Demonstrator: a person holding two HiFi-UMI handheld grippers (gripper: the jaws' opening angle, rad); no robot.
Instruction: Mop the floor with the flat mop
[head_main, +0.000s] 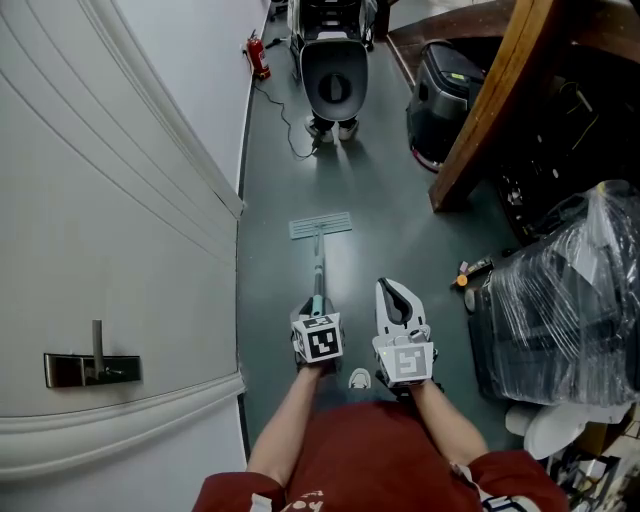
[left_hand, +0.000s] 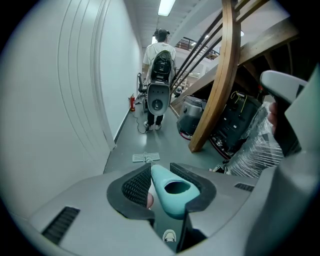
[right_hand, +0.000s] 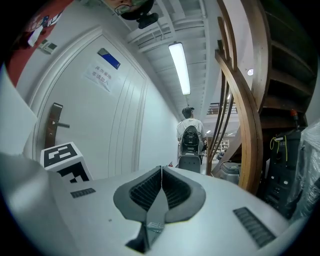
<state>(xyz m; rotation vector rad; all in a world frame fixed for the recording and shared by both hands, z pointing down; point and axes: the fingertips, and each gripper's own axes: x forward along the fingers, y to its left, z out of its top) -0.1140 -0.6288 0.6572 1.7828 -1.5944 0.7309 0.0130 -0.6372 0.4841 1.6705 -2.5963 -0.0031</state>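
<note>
The flat mop's grey pad lies on the dark green floor ahead of me, its pole running back to a teal handle. My left gripper is shut on that teal handle, whose hollow end shows between the black pads; the pad is small on the floor beyond. My right gripper hangs beside the pole, to its right, and touches nothing. In the right gripper view its black pads meet with nothing between them.
A white door with a metal handle fills the left. A person wearing a backpack stands down the corridor. A wooden stair beam, a black bin and a plastic-wrapped bundle crowd the right side. A red extinguisher stands by the wall.
</note>
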